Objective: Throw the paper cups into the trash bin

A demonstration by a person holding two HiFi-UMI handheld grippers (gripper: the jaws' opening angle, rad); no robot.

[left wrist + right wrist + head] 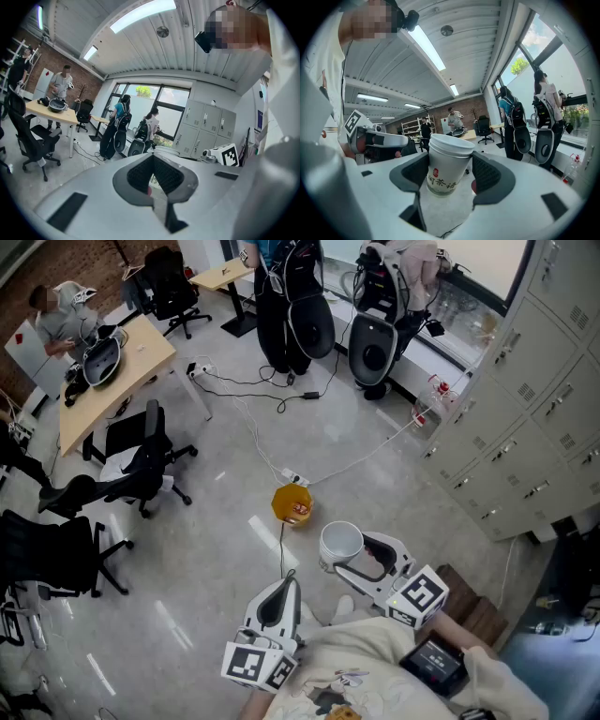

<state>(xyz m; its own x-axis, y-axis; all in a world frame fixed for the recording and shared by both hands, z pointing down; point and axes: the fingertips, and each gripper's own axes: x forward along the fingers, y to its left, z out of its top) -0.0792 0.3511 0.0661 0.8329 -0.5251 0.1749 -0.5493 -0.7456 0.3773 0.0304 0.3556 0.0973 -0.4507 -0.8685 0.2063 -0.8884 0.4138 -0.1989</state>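
Observation:
A white paper cup (339,540) with red and green print is held upright above the floor, with my right gripper (351,555) shut on it. In the right gripper view the cup (446,168) fills the space between the dark pads (487,174), its rim above them. It looks like two stacked cups. A small yellow-lined trash bin (292,504) stands on the grey floor just ahead and left of the cup. My left gripper (284,585) hangs lower left, jaws together and holding nothing (152,165).
A power strip (296,479) and cables lie on the floor beyond the bin. Black office chairs (141,460) and a wooden desk (141,357) with a seated person stand at left. Grey lockers (534,399) line the right. Black bags (295,315) stand at the back.

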